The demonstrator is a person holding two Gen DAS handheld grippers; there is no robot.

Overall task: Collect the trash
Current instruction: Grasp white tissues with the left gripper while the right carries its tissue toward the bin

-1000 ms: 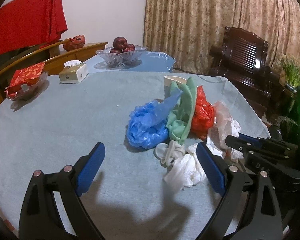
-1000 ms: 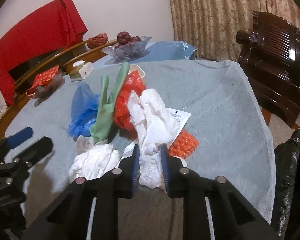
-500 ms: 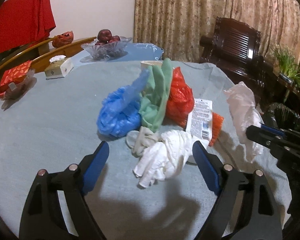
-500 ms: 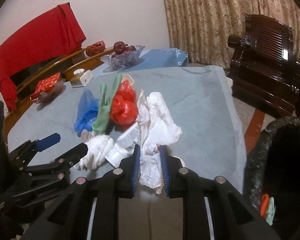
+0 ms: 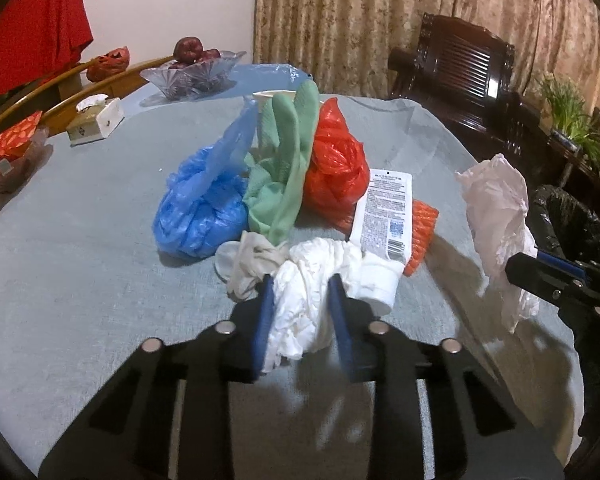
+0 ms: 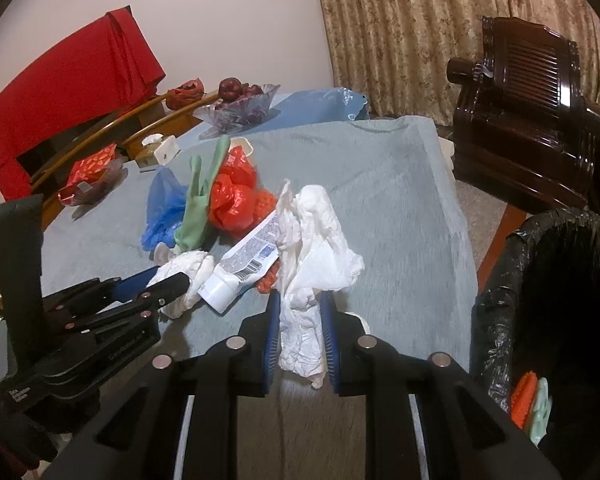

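Note:
A heap of trash lies on the grey-blue tablecloth (image 5: 80,240): a blue bag (image 5: 200,212), a green bag (image 5: 284,172), a red bag (image 5: 336,172), a white tube (image 5: 388,208) and an orange piece (image 5: 420,228). My left gripper (image 5: 300,280) is low at the front of the heap, its jaws closing, with the pads pressing a crumpled white wad (image 5: 304,308) still on the cloth. My right gripper (image 6: 300,296) is shut on a white crumpled bag (image 6: 312,232), lifted near the table's right edge beside the black-lined bin (image 6: 560,264).
At the back stand a glass fruit bowl (image 5: 192,76), a tissue box (image 5: 96,120) and a red packet (image 5: 8,148). A dark wooden chair (image 5: 460,76) is behind the table. Some trash lies in the bin. The left gripper (image 6: 170,276) shows in the right wrist view.
My left gripper came forward and down to the white wad and its wide jaws closed around it. My right gripper carried its white bag off the heap toward the bin.

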